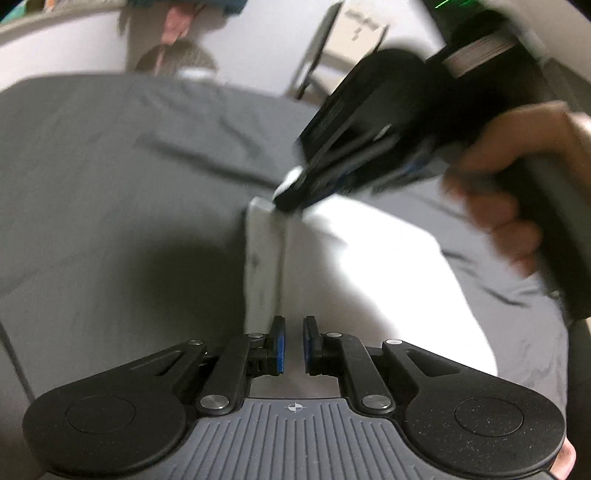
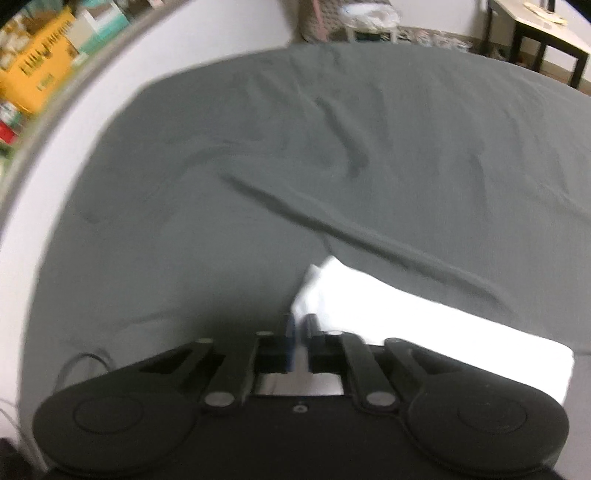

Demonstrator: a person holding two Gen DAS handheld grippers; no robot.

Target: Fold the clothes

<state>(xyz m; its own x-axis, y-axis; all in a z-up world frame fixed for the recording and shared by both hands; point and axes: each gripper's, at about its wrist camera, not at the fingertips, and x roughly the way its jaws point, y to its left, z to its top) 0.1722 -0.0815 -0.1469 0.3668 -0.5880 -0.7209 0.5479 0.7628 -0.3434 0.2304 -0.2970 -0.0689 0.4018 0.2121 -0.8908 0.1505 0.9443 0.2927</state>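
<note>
A wide bed (image 2: 369, 155) covered in a dark grey sheet fills most of what I see, its cloth soft and matte, rumpled into long shallow creases, one ridge running diagonally just above the garment. Beyond its far edge stand a pale wall and a dark-legged table (image 2: 546, 33); off to the left, blurred, is a yellow box (image 2: 37, 74) among other clutter I cannot make out.

On the sheet lies the white garment (image 1: 369, 266), folded into a roughly rectangular pad with a narrower folded strip along its left side. It looks smooth and bright, thick at its folded edges. It sits in front of my left gripper (image 1: 294, 345) and under my right gripper (image 1: 291, 194).

My right hand (image 1: 513, 192) wraps the handle, and that gripper slants down from the upper right, its black fingers clenched on the far left corner of the garment, white cloth bunched at the tips. In the right wrist view the same fingers (image 2: 290, 343) stand nearly together over the white corner.

My left fingers (image 1: 279, 343), black with blue pads, are drawn close with a thin strip of pale cloth between them; whether they pinch it, I cannot tell for sure.
</note>
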